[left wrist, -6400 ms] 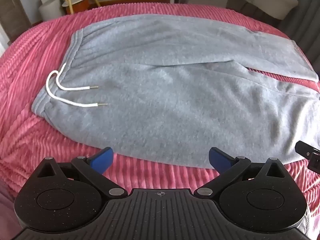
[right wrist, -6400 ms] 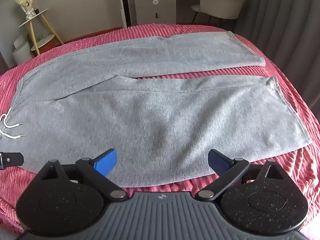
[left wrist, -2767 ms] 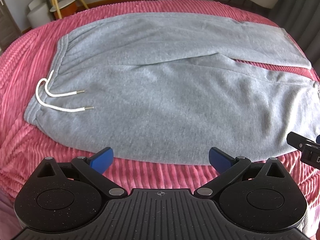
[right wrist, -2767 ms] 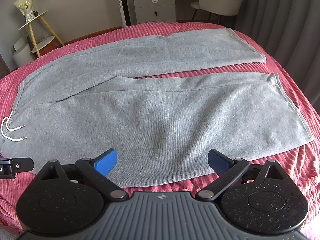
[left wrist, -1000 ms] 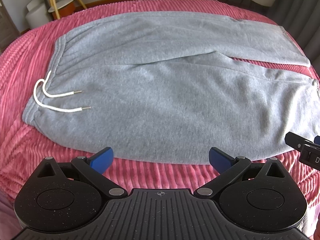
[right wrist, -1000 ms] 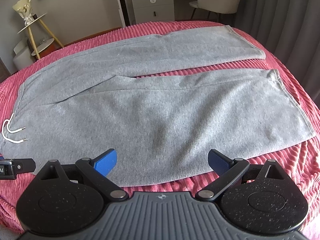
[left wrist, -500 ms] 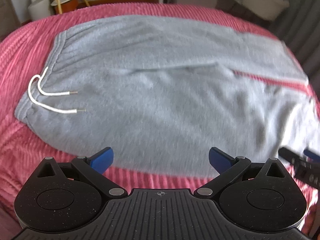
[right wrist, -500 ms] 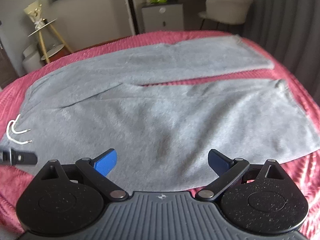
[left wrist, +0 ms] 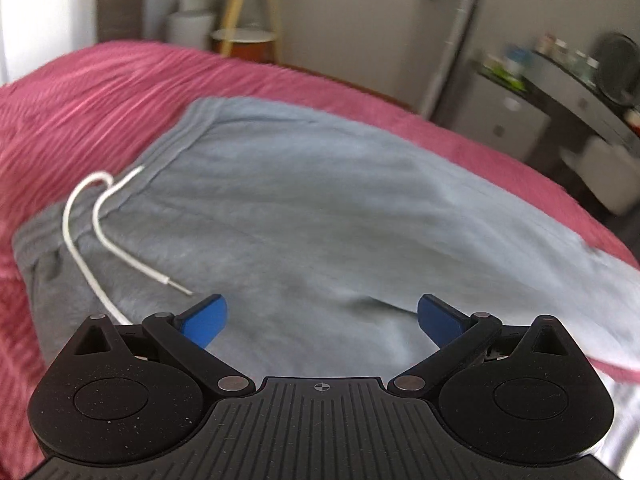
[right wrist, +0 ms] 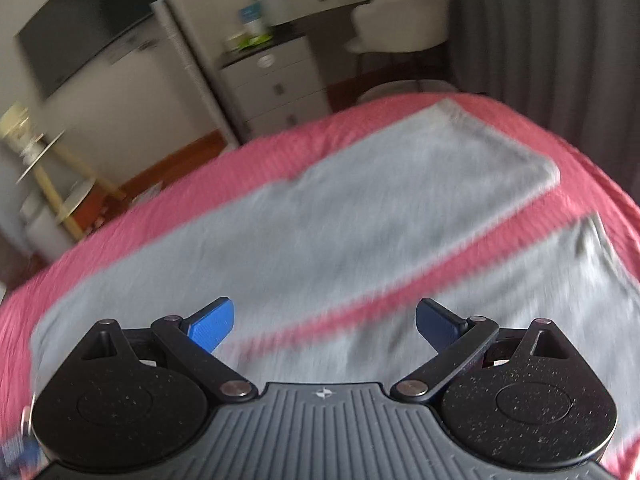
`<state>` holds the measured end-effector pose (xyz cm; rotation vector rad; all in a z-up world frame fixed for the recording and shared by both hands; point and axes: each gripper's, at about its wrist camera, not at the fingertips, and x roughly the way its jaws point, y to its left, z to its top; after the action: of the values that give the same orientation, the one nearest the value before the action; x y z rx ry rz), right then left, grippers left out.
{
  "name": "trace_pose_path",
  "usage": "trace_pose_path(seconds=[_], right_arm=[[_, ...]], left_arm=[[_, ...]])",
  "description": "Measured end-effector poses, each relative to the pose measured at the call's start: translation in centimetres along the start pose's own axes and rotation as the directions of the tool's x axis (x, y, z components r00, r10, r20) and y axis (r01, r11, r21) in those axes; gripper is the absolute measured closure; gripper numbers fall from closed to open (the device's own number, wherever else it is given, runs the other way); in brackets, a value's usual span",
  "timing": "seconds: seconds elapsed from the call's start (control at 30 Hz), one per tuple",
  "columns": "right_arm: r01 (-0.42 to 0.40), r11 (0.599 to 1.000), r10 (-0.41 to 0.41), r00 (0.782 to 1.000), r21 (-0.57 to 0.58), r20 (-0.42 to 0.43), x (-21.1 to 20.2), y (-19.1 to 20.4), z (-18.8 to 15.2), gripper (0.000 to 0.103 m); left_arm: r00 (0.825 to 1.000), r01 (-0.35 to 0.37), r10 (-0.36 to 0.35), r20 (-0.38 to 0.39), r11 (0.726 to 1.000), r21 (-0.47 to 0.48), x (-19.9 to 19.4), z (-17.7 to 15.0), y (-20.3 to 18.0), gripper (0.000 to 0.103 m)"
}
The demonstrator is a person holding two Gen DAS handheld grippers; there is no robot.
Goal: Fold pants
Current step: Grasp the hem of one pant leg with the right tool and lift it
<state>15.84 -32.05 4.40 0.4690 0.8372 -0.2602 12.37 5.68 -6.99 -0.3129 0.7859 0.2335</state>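
Note:
Grey sweatpants lie flat on a pink ribbed bedspread. In the left wrist view the waistband with its white drawstring is at the left, and my left gripper hovers open just above the upper part of the pants, nothing between its blue pads. In the right wrist view the two legs stretch away to the right with a pink strip between them. My right gripper is open over that strip, holding nothing. Both views are blurred by motion.
Beyond the bed stand a yellow-legged tripod side table, a white drawer unit, a white chair and grey curtains. A dark screen hangs on the wall. The bedspread's far edge curves off behind the pants.
Both grippers have moved forward and low over the pants and tilted up, so the room fills the upper view. Their jaws stay open. The pants lie as before.

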Motion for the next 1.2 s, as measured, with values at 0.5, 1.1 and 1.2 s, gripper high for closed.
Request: trace_pose_path(seconds=[0.5,1.1,1.2], right_arm=[[0.291,0.931,-0.266,0.955,0.22,-0.133,26.0,0.3,15.9,0.016],[0.186,0.93,-0.198,0.98,0.317,0.005,18.2,-6.0,12.6,0.098],[0.079,0.945,-0.115,0.989,0.317,0.096,10.2,-8.0,7.7,0.098]], left_arm=[[0.979,-0.102,0.102,0.177,0.995,-0.005,7.2,-0.4,2.0,0.0],[0.979,-0.056,0.058,0.197,0.998,-0.017,7.4,-0.3,3.4,0.0],[0.975,-0.054,0.062,0.215,0.998,-0.04,6.1,0.2,3.8,0.0]])
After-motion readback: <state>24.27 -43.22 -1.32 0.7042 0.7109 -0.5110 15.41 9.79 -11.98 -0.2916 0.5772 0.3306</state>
